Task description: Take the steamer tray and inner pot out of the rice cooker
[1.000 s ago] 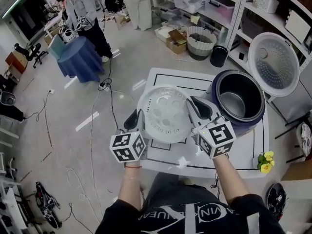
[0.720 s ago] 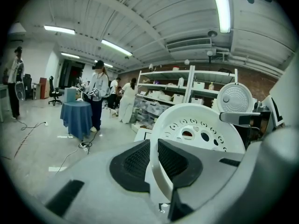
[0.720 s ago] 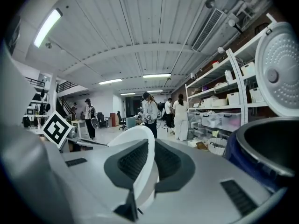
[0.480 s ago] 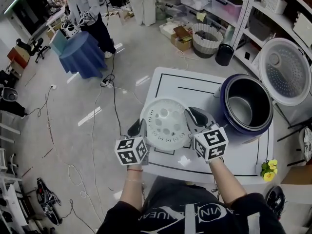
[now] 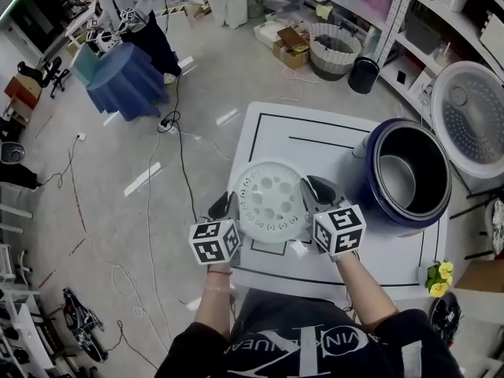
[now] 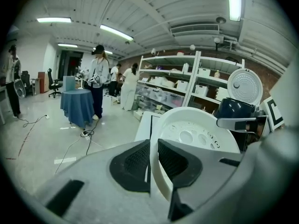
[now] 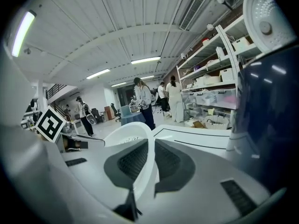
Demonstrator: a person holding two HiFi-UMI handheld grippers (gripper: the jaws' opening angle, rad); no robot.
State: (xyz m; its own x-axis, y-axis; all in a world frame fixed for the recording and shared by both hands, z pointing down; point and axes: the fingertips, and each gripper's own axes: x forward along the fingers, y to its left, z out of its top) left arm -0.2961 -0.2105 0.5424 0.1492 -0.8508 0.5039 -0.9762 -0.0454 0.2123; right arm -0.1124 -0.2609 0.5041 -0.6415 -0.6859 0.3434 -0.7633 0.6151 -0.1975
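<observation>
The white steamer tray (image 5: 272, 201), round with several holes, hangs just above the white table (image 5: 315, 144), left of the cooker. My left gripper (image 5: 226, 207) is shut on its left rim and my right gripper (image 5: 311, 189) is shut on its right rim. In the left gripper view the tray's rim (image 6: 153, 164) stands between the black pads. The right gripper view shows the rim (image 7: 148, 164) pinched the same way. The dark blue rice cooker (image 5: 403, 176) stands at the table's right, its lid (image 5: 471, 116) swung open, the inner pot (image 5: 398, 181) still inside.
A yellow flower (image 5: 437, 275) sits at the table's near right corner. Shelves with bins (image 5: 429, 10) run behind the cooker. A person (image 5: 130, 14) stands by a blue-draped round table (image 5: 114, 81) far off. Cables (image 5: 169, 144) trail over the floor.
Both grippers have brought the steamer tray down and toward me, away from the cooker, to just above the table. Their hold on its rim is unchanged.
</observation>
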